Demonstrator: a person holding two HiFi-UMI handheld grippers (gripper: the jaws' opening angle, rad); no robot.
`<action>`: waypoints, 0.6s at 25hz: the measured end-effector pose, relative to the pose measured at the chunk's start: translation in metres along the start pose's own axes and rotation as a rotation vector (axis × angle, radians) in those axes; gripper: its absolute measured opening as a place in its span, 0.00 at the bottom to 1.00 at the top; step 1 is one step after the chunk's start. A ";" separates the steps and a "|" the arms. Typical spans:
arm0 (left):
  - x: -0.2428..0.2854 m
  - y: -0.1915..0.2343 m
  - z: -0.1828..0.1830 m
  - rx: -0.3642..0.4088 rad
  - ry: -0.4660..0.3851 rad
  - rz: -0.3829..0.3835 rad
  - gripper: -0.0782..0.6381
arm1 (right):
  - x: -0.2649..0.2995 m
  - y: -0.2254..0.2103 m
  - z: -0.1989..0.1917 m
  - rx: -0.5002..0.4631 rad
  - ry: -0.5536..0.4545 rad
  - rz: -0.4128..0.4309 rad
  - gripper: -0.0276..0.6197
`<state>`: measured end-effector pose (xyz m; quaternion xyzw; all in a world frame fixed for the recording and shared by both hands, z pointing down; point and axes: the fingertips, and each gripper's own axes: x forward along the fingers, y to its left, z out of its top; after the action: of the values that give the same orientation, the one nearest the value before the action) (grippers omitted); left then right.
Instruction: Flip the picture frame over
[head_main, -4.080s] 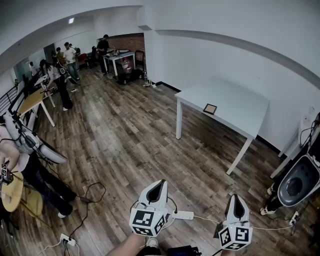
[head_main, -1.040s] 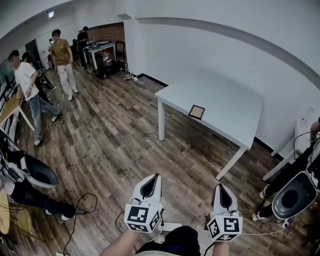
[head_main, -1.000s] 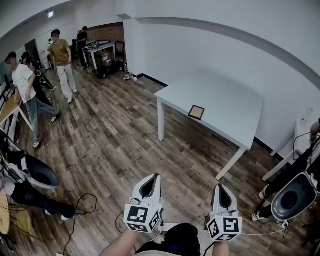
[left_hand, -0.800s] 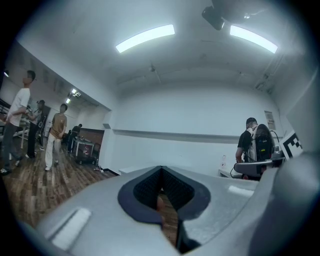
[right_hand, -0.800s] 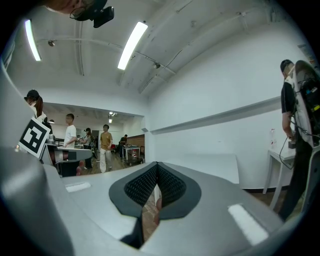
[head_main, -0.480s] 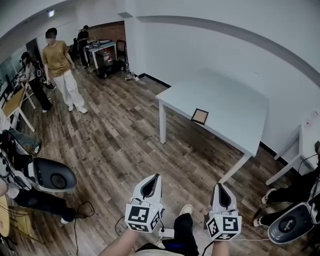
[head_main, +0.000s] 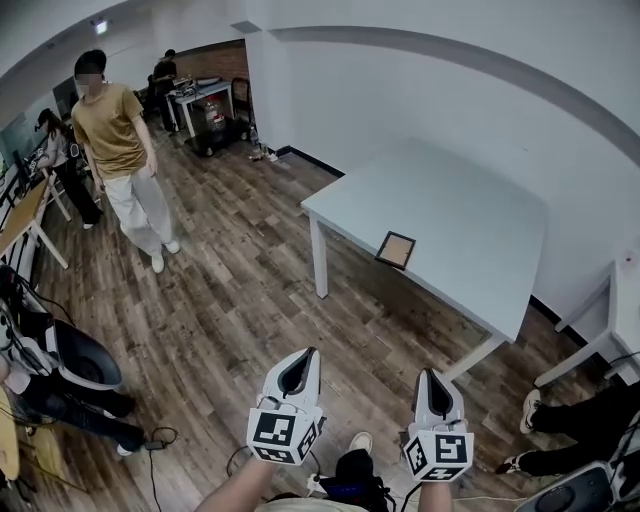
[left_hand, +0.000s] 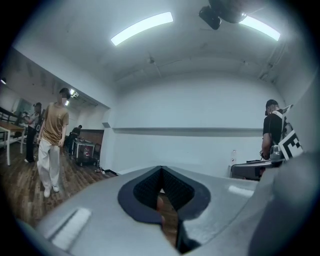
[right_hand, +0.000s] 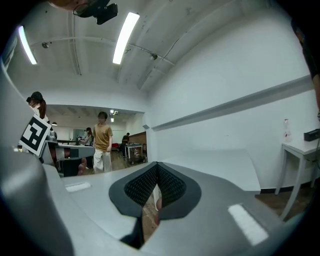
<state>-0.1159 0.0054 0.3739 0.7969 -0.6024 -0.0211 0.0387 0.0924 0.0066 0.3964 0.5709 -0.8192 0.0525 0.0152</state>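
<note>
I'm nearing the table (closer than a second ago), left gripper and right gripper closed and empty; picture frame lying untouched by its near edge.

A: Frame loc?
B: On table, nr its front edge. Fwd-right of L gripper and R gripper, well apart from both.
A: Else?
B: Person on floor, far left. 2nd table right of 1st.
</note>
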 end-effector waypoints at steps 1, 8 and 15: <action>0.013 0.001 -0.001 0.001 0.001 0.005 0.11 | 0.013 -0.007 0.000 0.002 0.005 0.006 0.08; 0.114 0.007 -0.001 0.019 -0.019 0.041 0.11 | 0.102 -0.061 0.002 0.007 0.031 0.032 0.08; 0.188 0.012 -0.001 0.033 -0.017 0.054 0.11 | 0.167 -0.101 0.007 0.006 0.050 0.069 0.08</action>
<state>-0.0755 -0.1789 0.3783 0.7808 -0.6241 -0.0170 0.0212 0.1290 -0.1846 0.4106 0.5409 -0.8376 0.0697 0.0321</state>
